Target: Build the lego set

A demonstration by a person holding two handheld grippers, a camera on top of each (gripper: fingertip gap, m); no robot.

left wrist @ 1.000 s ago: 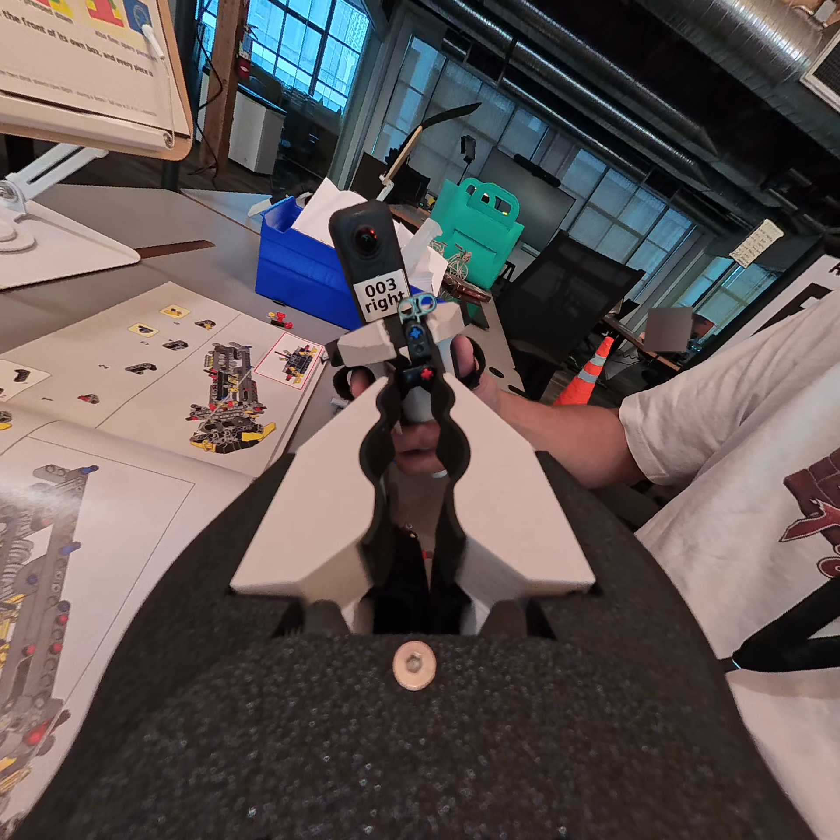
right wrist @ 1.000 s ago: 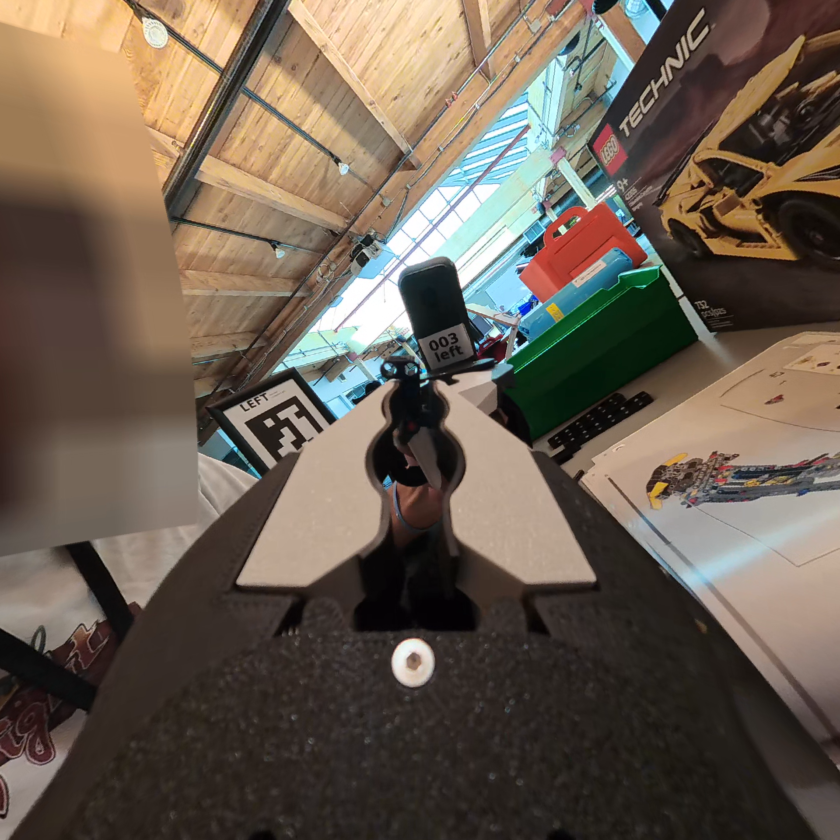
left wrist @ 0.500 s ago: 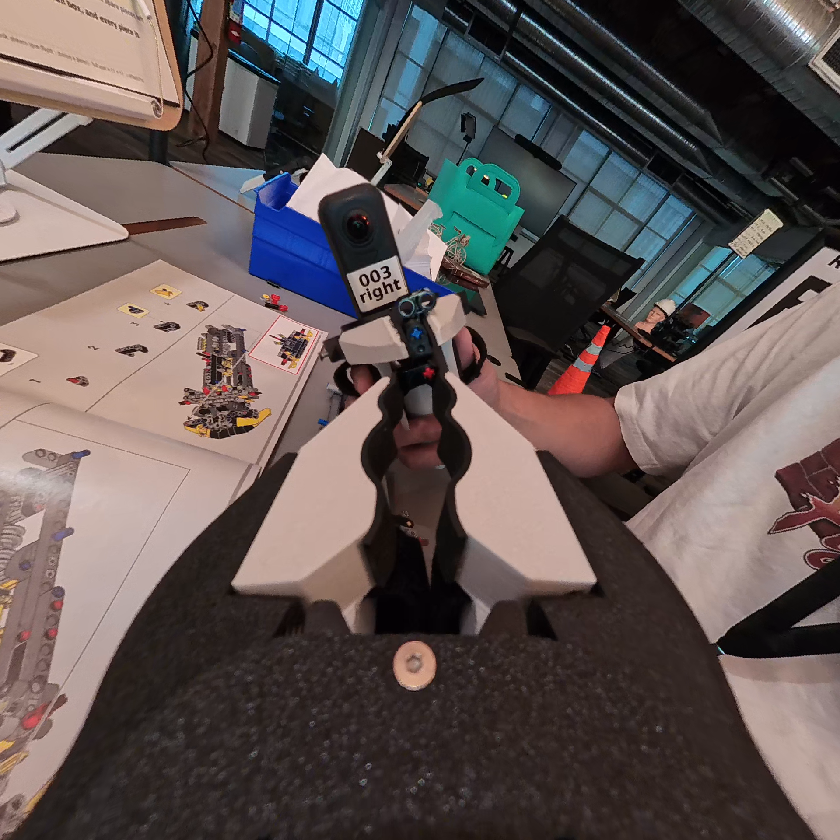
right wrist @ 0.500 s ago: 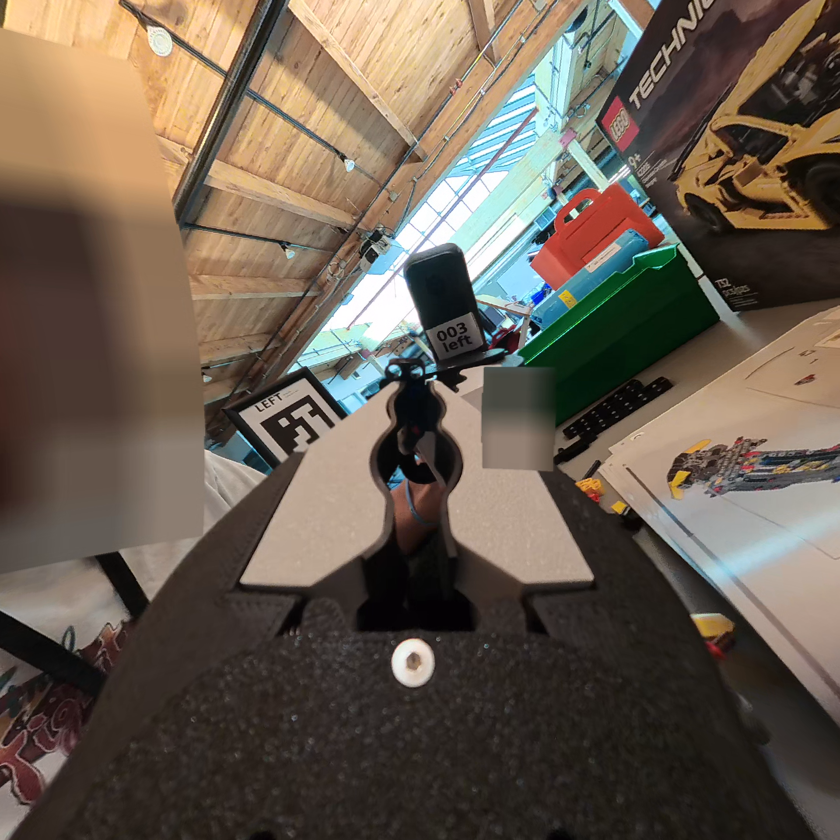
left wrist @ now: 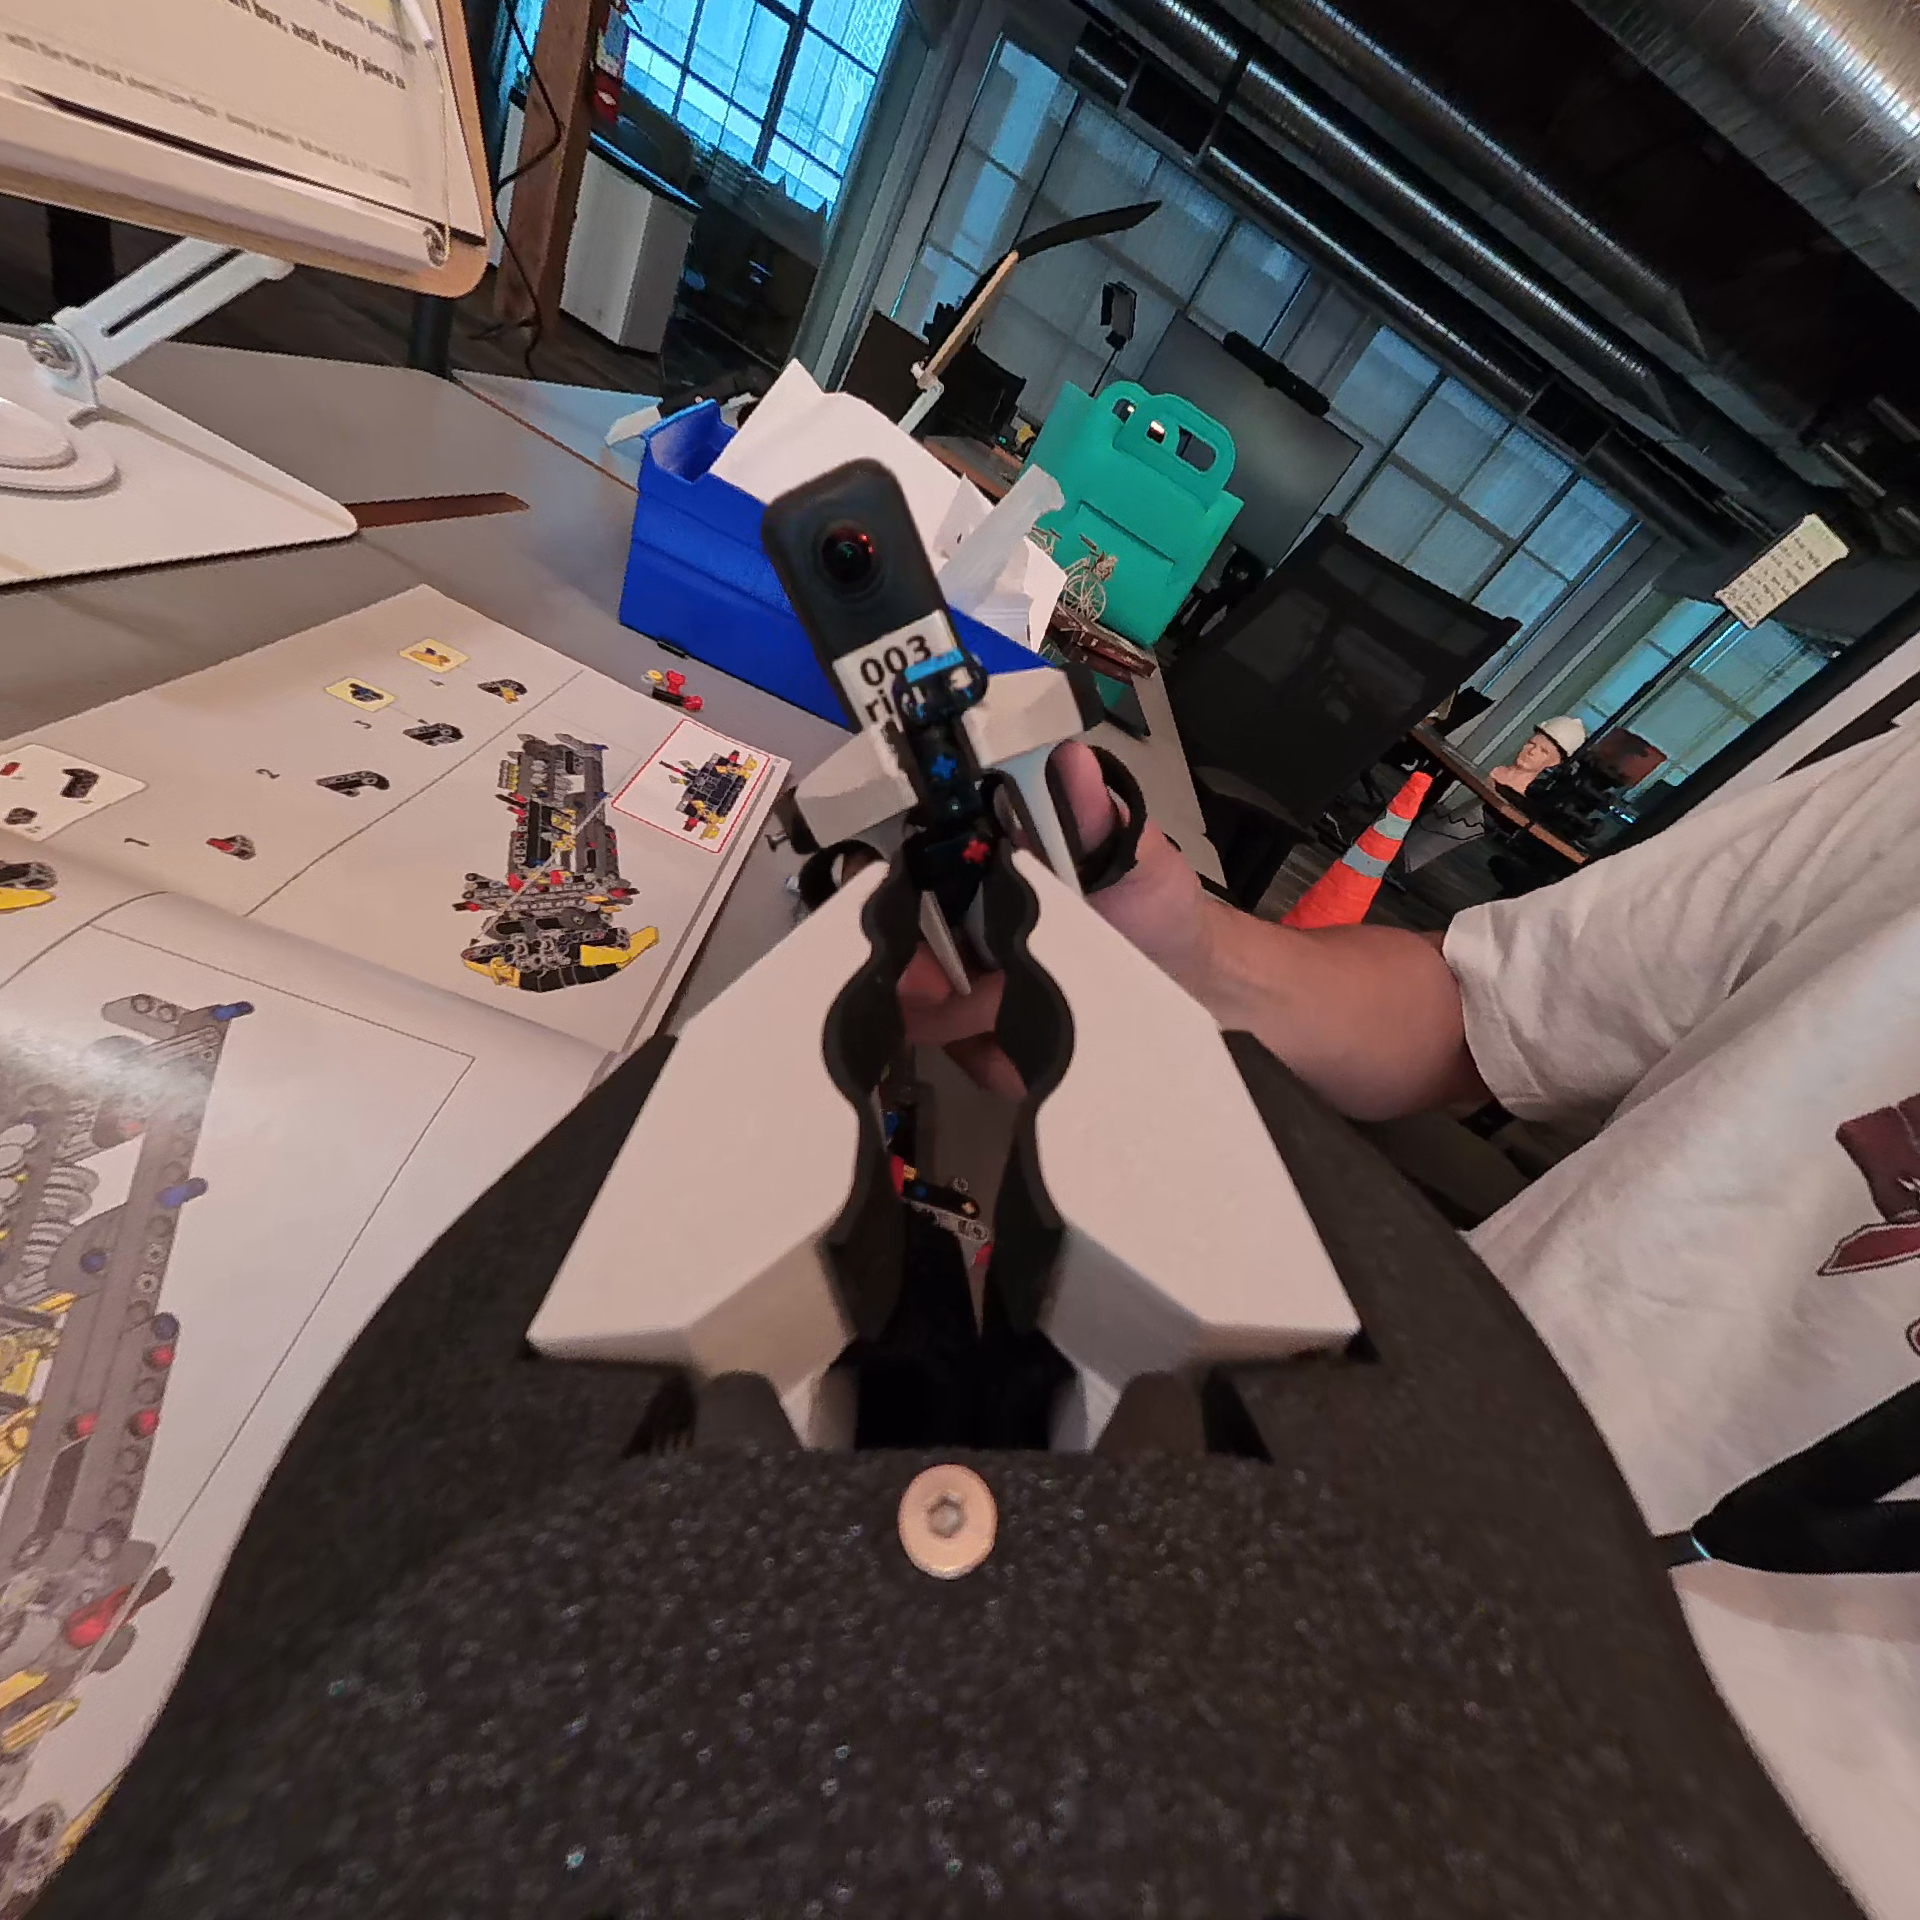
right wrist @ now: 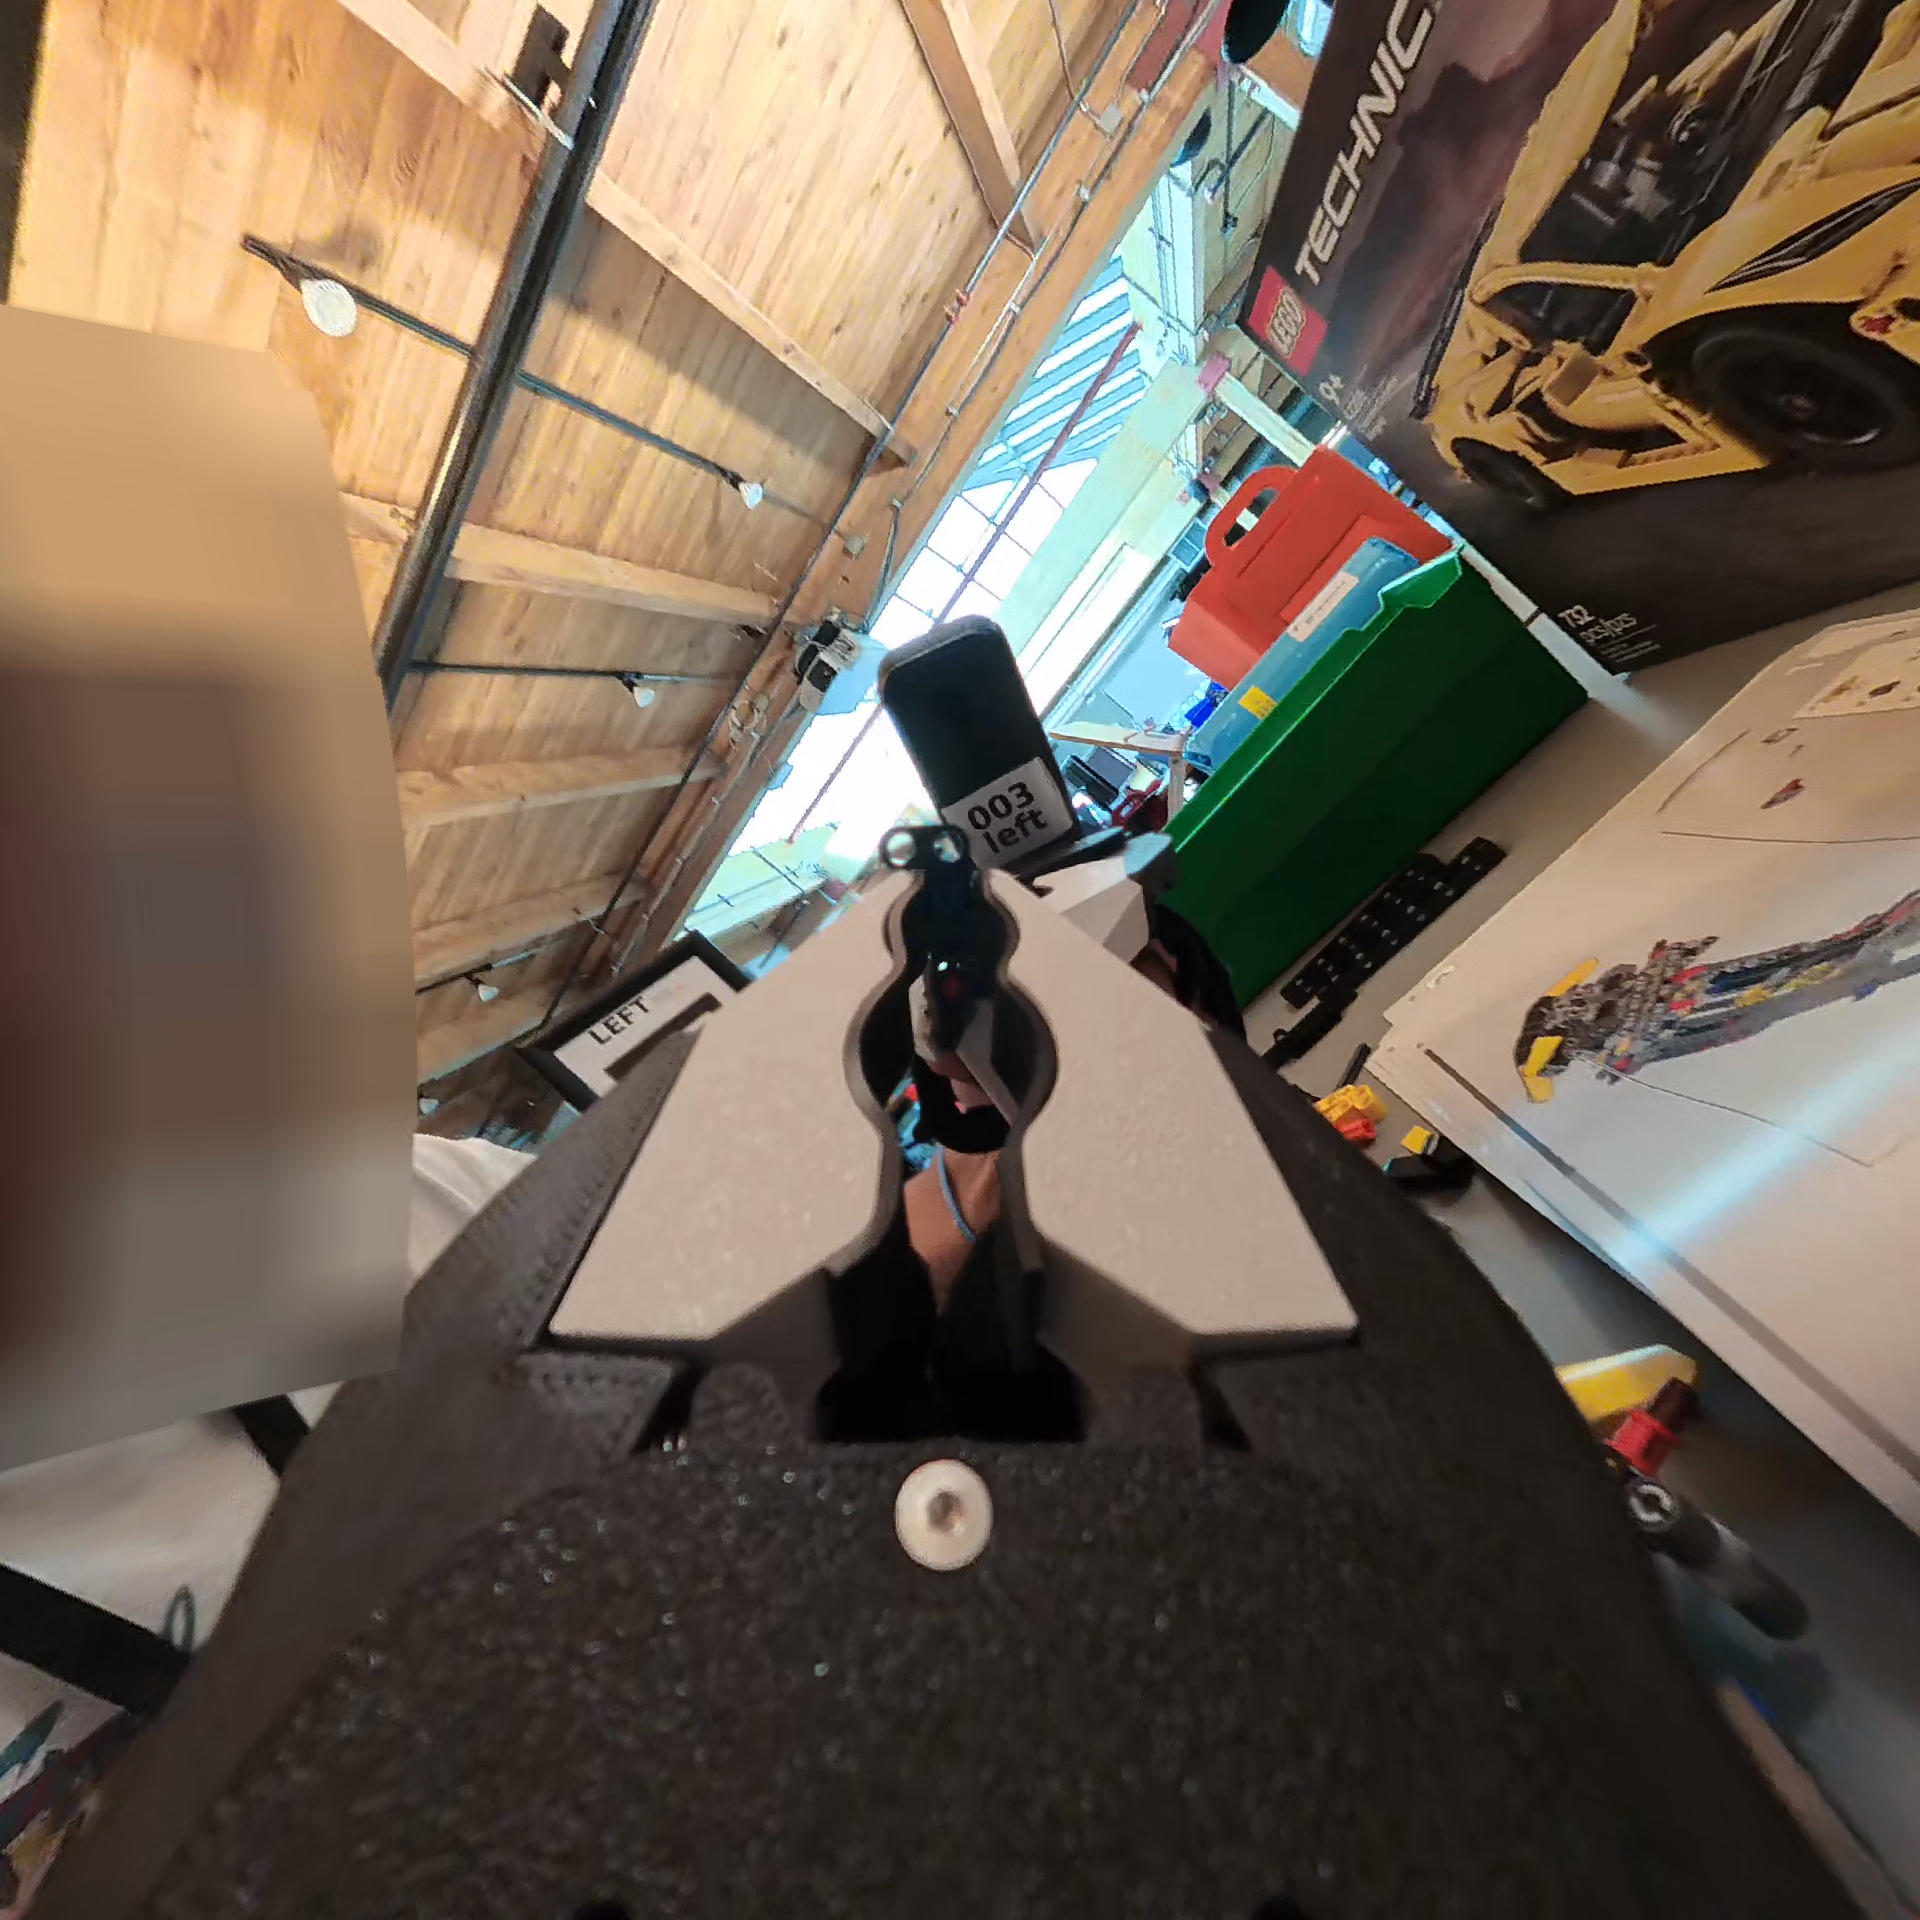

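Your left gripper [left wrist: 951, 883] and right gripper [right wrist: 945, 914] have tilted, both still clamping the black assembly [left wrist: 943, 769] between their tips; no join yet.

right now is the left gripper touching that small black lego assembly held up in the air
Touching. In the left wrist view the left gripper has its fingertips closed on the lower part of the black lego assembly, with no gap visible; the right gripper meets it from the far side.

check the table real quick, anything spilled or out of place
Nothing looks spilled or broken. A few loose lego pieces lie scattered off the edge of the open instruction booklet, normal mid-build clutter. Both grippers meet on one small black lego assembly held in the air.
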